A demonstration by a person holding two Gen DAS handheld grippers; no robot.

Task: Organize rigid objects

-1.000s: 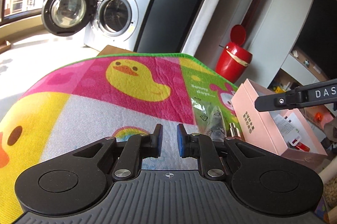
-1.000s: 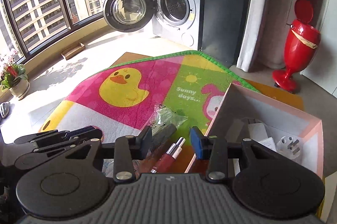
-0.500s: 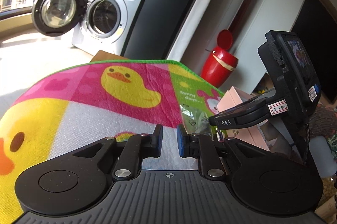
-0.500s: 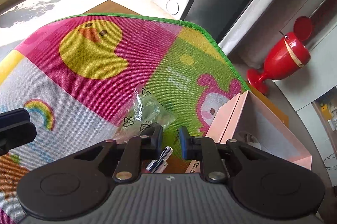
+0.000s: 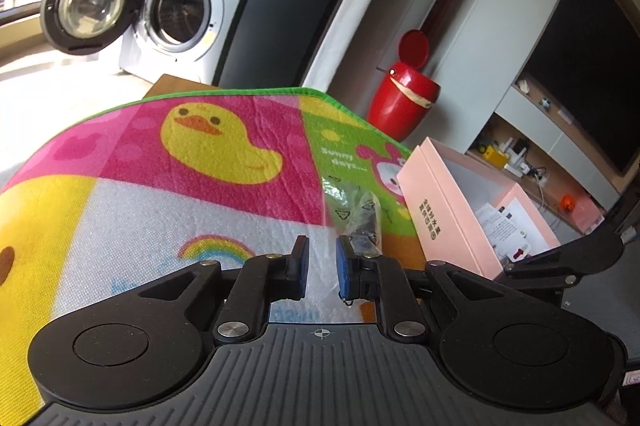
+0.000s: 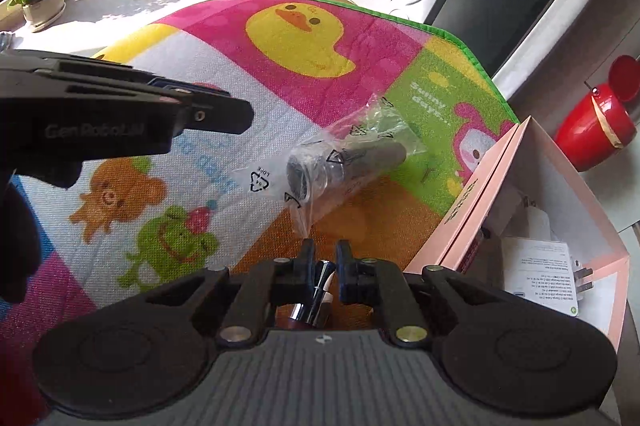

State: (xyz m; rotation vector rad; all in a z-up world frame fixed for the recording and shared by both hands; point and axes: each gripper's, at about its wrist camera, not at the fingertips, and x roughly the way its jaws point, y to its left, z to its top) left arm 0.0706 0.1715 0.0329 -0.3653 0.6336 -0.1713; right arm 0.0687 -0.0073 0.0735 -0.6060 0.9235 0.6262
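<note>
A washing machine (image 5: 176,13) with its round door open stands behind a bright play mat (image 5: 132,177) with a yellow duck. By the mat's right edge sits an open pink box (image 5: 444,209); behind it, a red bin (image 5: 400,97). The left gripper (image 5: 321,268) is nearly closed, holding nothing.

From the right wrist, a clear bag (image 6: 344,157) with recycling marks holds a dark tube mid-mat, just beside the box. The right gripper (image 6: 323,268) has just closed on a shiny lipstick (image 6: 318,300). The other tool reads "Gen Robot.AI".
</note>
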